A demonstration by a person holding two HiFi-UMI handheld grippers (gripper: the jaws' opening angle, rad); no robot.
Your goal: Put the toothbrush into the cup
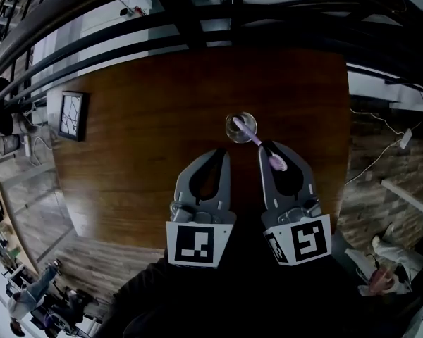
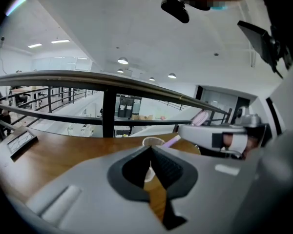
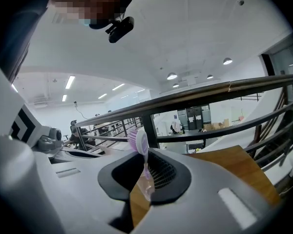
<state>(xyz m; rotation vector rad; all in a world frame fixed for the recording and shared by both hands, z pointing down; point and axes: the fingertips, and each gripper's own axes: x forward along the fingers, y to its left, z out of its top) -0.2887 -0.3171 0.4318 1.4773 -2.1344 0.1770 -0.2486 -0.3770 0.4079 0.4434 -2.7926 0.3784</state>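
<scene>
Looking down from the head view, the clear cup (image 1: 240,127) stands on the brown wooden table (image 1: 148,160), just ahead of both grippers. The pink toothbrush (image 1: 264,148) runs at a slant from the cup's mouth back to the right gripper (image 1: 271,148), with its bristle head lying over that gripper's jaws. Whether the handle tip sits inside the cup or only over its rim cannot be told from above.

The right gripper view settles the grip: the jaws are clamped on the toothbrush's handle, and the bristle head (image 3: 136,141) stands up above them against the railing (image 3: 210,99).

The left gripper (image 1: 223,153) lies beside the right one. Its own view shows the jaws brought together with nothing between them, and beyond their tips the cup with the handle slanting down towards its rim. Only the head view shows the dark framed panel (image 1: 72,115) near the table's left edge.
</scene>
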